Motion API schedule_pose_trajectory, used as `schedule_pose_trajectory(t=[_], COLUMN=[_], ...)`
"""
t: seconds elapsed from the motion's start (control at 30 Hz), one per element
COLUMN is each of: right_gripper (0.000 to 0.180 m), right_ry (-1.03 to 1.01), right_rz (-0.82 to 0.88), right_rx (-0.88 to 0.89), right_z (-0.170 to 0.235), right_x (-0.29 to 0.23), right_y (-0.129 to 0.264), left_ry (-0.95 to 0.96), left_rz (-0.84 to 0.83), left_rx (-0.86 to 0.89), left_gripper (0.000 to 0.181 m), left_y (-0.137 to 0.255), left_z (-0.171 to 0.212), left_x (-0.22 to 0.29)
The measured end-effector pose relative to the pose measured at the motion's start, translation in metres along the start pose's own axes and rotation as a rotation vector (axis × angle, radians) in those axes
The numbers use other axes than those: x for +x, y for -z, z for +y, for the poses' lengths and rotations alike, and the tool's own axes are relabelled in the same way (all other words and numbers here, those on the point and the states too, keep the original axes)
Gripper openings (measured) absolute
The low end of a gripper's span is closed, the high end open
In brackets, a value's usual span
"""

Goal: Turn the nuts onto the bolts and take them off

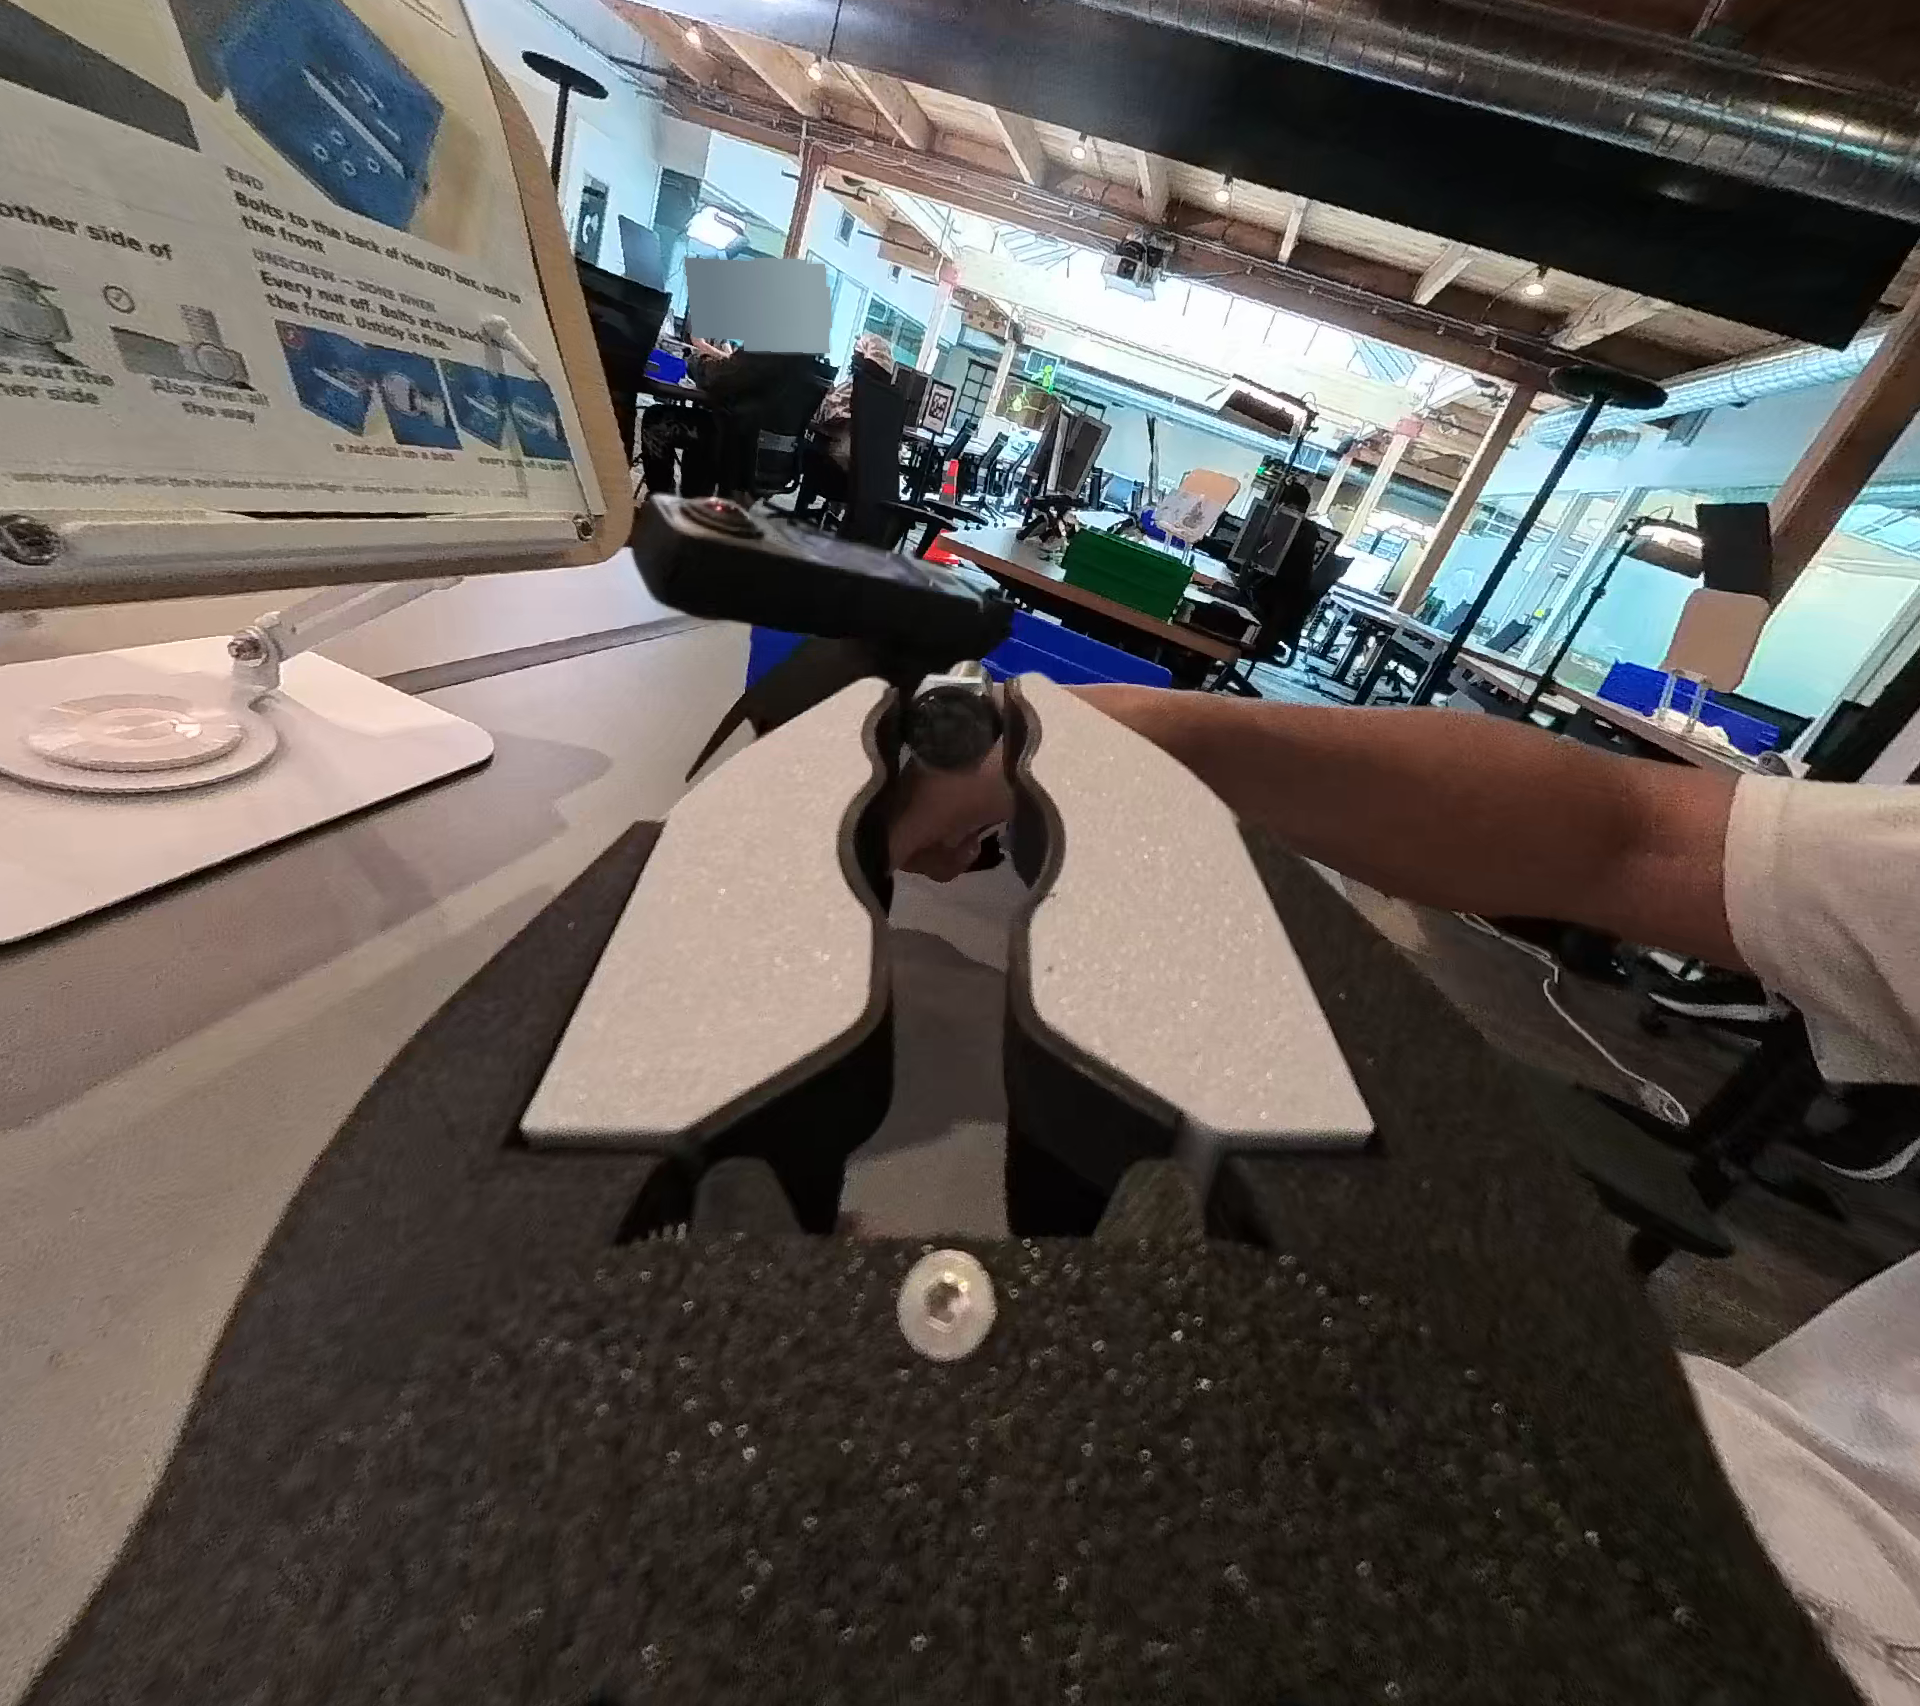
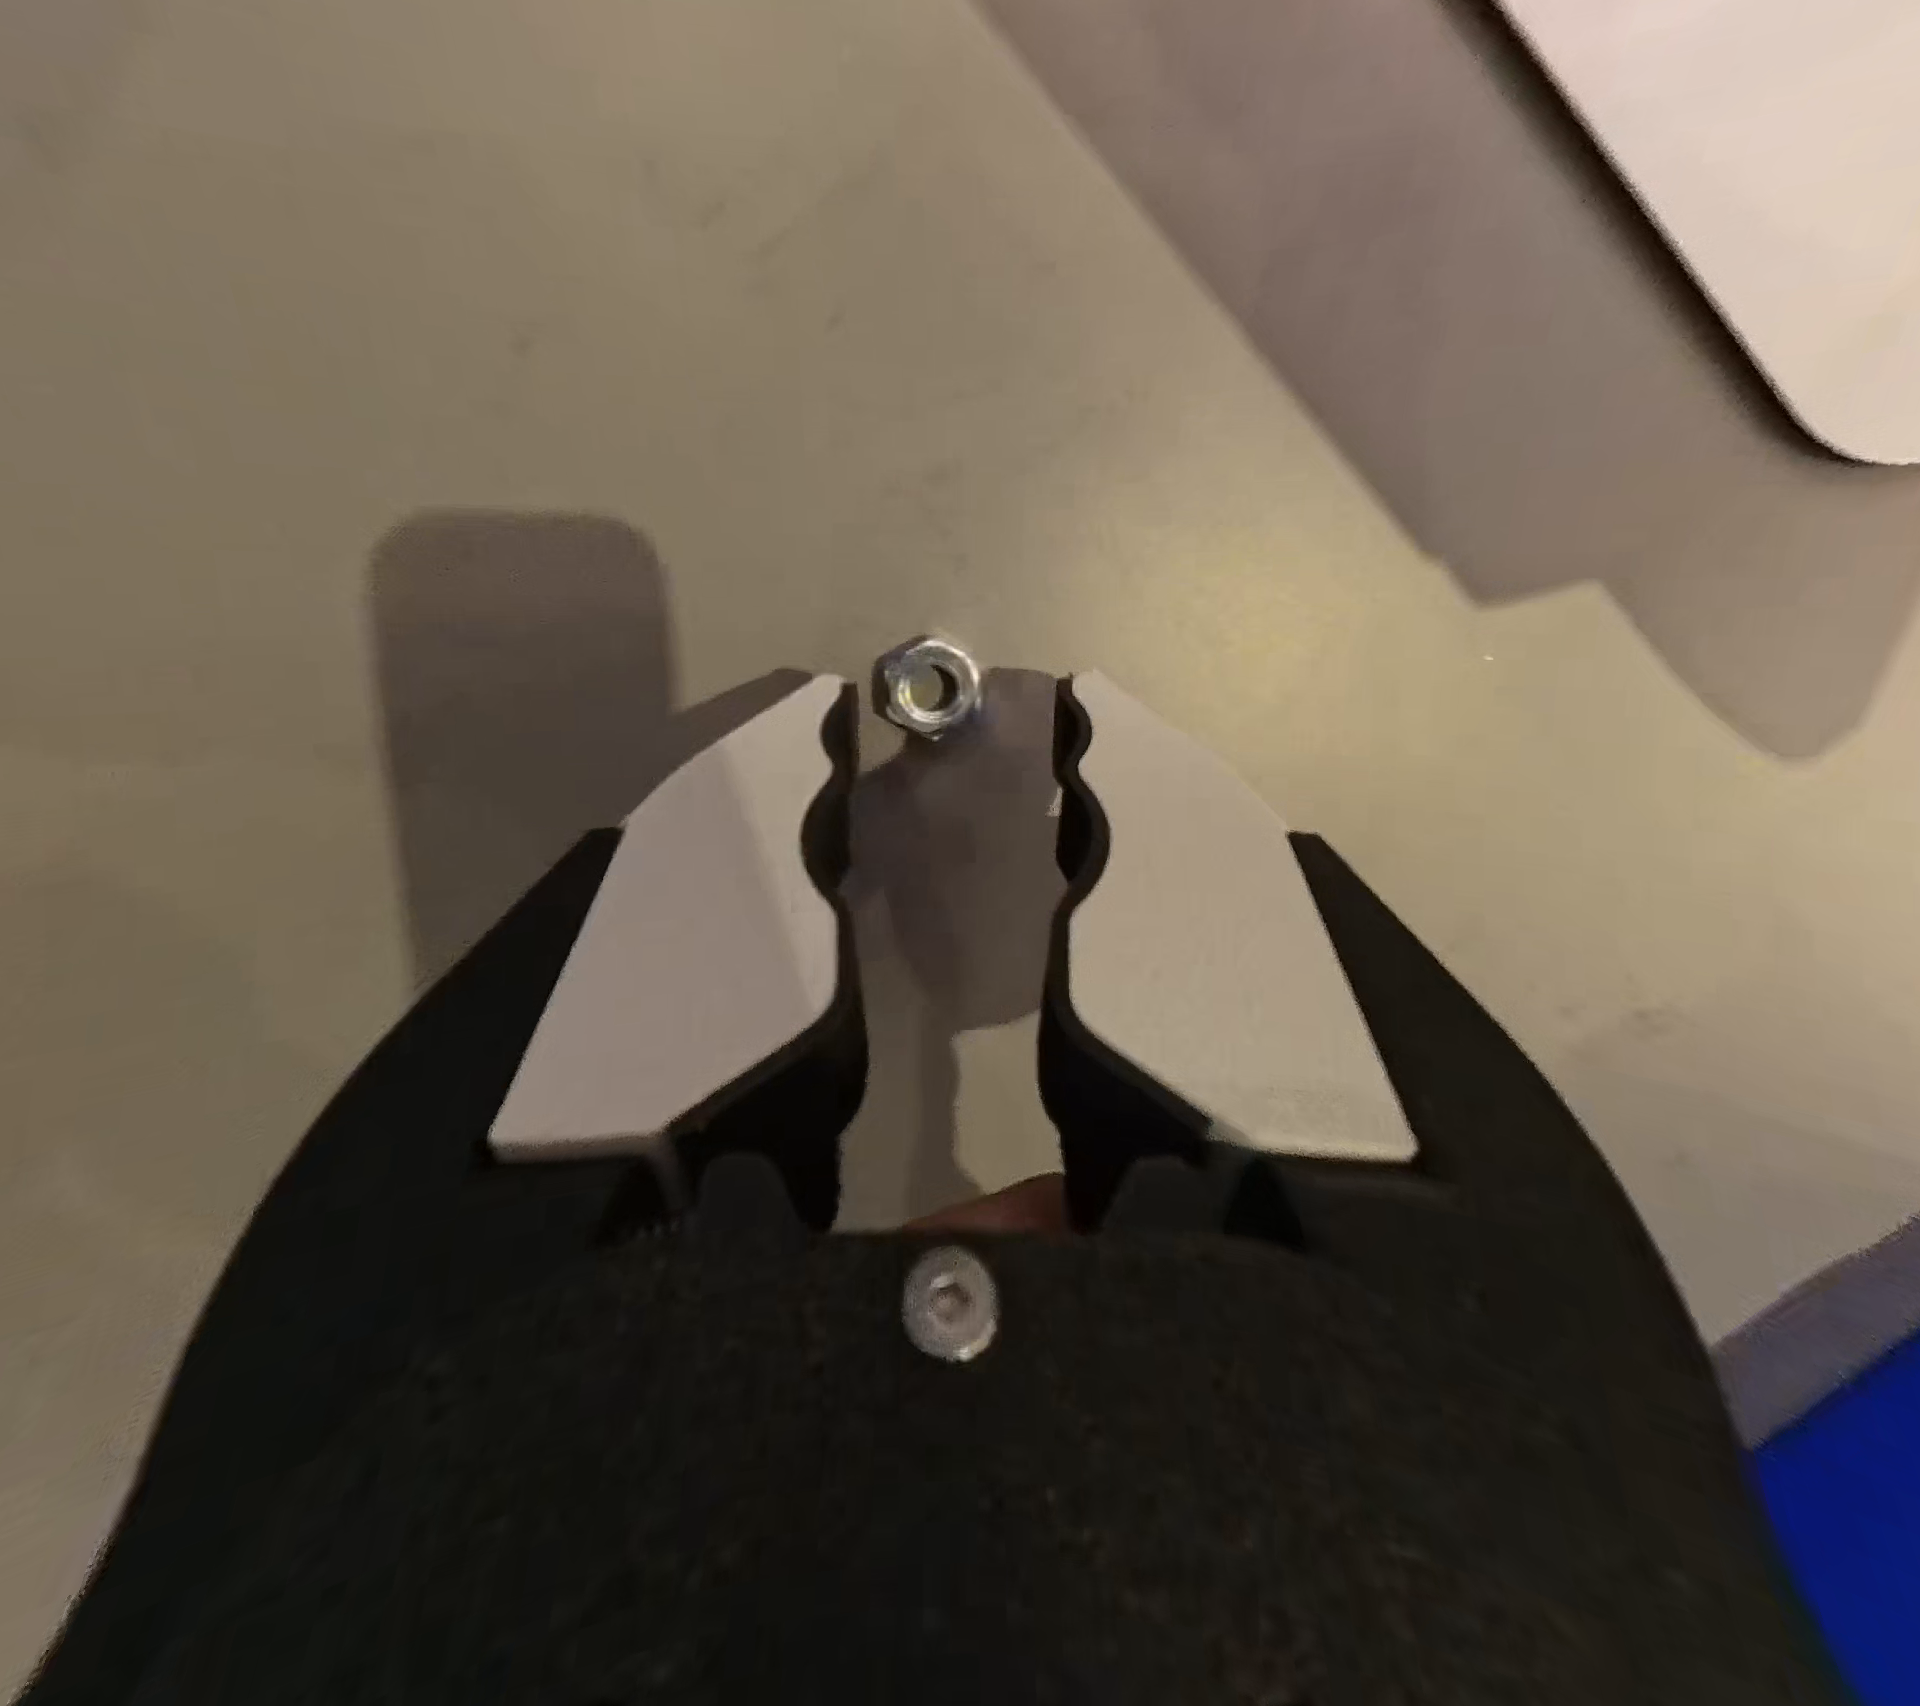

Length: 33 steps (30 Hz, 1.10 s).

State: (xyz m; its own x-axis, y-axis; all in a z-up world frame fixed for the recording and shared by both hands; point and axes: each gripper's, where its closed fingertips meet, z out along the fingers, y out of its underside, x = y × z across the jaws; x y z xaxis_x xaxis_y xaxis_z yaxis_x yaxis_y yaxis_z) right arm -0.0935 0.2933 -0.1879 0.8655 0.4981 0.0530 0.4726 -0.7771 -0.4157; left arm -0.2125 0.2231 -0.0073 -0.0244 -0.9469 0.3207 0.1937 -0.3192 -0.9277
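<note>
In the left wrist view my left gripper [image 1: 951,700] is shut on a bolt [image 1: 951,726], whose dark round head faces the camera between the fingertips. It is held up in the air above the table. Beyond it is the black body of my right gripper [image 1: 821,576], held by a person's arm [image 1: 1403,809]. In the right wrist view my right gripper [image 2: 958,685] points down at the beige table [image 2: 416,254] and is open. A small silver hex nut [image 2: 928,692] sits at its tips, close to the left fingertip, hole facing the camera. I cannot tell whether it rests on the table.
A printed instruction board [image 1: 260,150] on a white stand base [image 1: 208,752] is at the left; the base also shows in the right wrist view [image 2: 1714,98]. A blue bin [image 1: 1070,659] lies beyond the grippers, with its corner in the right wrist view [image 2: 1829,1448]. Desks and seated people fill the room behind. The grippers' ends are close to 20 cm from one another.
</note>
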Motion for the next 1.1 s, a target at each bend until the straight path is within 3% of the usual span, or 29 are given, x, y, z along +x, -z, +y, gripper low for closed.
schedule_pose_trajectory(t=[0.07, 0.17, 0.27, 0.57, 0.77, 0.93, 1.1], right_gripper=[0.035, 0.017, 0.017, 0.017, 0.017, 0.017, 0.017], right_ry=[0.011, 0.015, 0.047, 0.1, 0.083, 0.111, 0.194], right_rz=[0.018, 0.01, -0.02, -0.24, -0.417, -0.592, -0.541], right_rx=[-0.018, 0.008, 0.048, 0.532, 0.912, 1.203, 1.492], right_z=[0.002, -0.003, -0.006, -0.03, -0.038, -0.021, 0.002], right_x=[0.003, 0.003, 0.001, -0.026, -0.049, -0.08, -0.103], right_y=[-0.003, -0.006, -0.007, 0.025, 0.099, 0.174, 0.222], left_ry=[0.002, -0.004, -0.015, -0.014, -0.002, 0.074, 0.27], left_rz=[-0.001, 0.004, 0.008, -0.002, 0.013, 0.114, 0.299], left_rx=[0.003, 0.0, -0.003, -0.019, -0.038, -0.001, 0.081], left_gripper=[0.018, 0.018, 0.018, 0.018, 0.018, 0.018, 0.018], left_y=[0.0, 0.0, 0.001, 0.0, -0.002, -0.001, 0.0], left_z=[-0.001, -0.002, -0.003, 0.001, 0.006, 0.001, -0.01], left_x=[0.0, 0.002, 0.004, 0.0, 0.001, 0.013, 0.034])
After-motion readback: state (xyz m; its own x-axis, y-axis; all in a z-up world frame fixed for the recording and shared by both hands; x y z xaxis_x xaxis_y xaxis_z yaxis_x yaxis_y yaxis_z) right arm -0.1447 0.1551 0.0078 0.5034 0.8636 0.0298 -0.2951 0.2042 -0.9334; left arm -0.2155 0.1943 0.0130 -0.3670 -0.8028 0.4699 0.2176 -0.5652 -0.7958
